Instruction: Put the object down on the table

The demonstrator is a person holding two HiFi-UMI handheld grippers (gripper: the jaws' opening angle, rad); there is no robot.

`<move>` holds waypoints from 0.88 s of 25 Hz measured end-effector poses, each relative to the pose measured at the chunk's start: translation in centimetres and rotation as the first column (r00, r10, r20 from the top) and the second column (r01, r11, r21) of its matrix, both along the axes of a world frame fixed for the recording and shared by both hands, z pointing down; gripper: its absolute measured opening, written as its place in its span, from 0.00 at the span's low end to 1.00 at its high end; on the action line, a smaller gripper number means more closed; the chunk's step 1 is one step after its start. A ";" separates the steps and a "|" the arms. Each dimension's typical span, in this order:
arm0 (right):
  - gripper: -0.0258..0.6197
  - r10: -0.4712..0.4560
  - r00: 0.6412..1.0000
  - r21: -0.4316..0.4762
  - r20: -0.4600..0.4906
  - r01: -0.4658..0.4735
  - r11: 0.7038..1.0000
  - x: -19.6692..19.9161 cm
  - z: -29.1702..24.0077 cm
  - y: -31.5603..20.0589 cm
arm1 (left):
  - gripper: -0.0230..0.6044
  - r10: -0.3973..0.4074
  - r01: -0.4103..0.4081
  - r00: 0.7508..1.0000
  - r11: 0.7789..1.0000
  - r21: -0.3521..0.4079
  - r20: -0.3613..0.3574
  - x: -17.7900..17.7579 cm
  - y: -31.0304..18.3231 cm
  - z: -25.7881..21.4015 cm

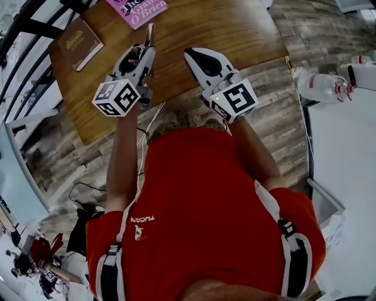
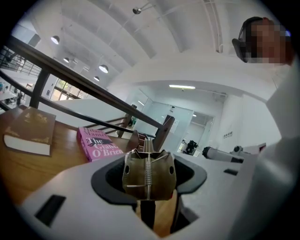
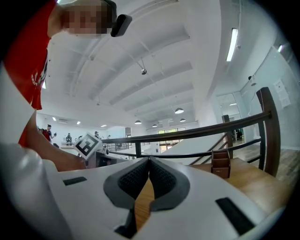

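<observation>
A bronze-coloured metal spring clip [image 2: 148, 172] sits upright between the pads of my left gripper [image 2: 149, 180], which is shut on it. In the head view the clip [image 1: 150, 34] sticks out past the left gripper [image 1: 147, 49] above the wooden table [image 1: 205, 29]; whether it touches the table I cannot tell. My right gripper [image 1: 190, 54] hovers beside it on the right, over the table's near edge. Its jaws [image 3: 149, 161] meet at the tips with nothing between them.
A brown book [image 1: 79, 42] lies at the table's left and a pink book [image 1: 138, 10] at its far edge; both show in the left gripper view, brown book [image 2: 30, 130], pink book [image 2: 96, 143]. A small wooden holder [image 3: 220, 168] stands on the table. Dark railings run behind.
</observation>
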State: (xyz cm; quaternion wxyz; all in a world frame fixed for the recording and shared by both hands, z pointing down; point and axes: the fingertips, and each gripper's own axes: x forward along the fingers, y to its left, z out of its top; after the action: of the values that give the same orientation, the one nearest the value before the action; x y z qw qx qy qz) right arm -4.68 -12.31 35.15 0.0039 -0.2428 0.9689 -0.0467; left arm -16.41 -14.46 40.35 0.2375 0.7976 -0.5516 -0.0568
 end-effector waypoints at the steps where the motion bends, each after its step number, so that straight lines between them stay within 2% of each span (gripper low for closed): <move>1: 0.08 0.004 1.000 -0.003 -0.006 -0.004 1.000 0.0 0.2 -0.1 | 0.39 0.003 -0.002 1.000 1.000 -0.027 0.006 -0.1 -0.4 0.9; 5: 0.08 0.021 0.999 -0.014 -0.026 -0.022 1.000 -0.4 0.9 -0.5 | 0.39 0.036 -0.032 0.999 0.990 -0.135 0.029 -0.2 -1.7 4.3; 10: 0.08 0.038 0.998 -0.027 -0.048 -0.039 0.999 -0.7 1.7 -0.9 | 0.39 0.084 -0.068 0.995 0.965 -0.254 0.054 -0.2 -3.0 7.8; 22: 0.08 0.061 0.995 -0.059 -0.080 -0.066 0.996 0.1 3.0 -1.7 | 0.39 0.143 -0.093 0.986 0.904 -0.418 0.089 0.3 -4.5 13.0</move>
State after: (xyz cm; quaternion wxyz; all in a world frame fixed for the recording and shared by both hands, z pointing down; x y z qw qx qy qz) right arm -4.63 -13.96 38.12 -0.0401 -0.2753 0.9582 -0.0669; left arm -16.15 -18.94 53.36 0.3706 0.7633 -0.5147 0.1225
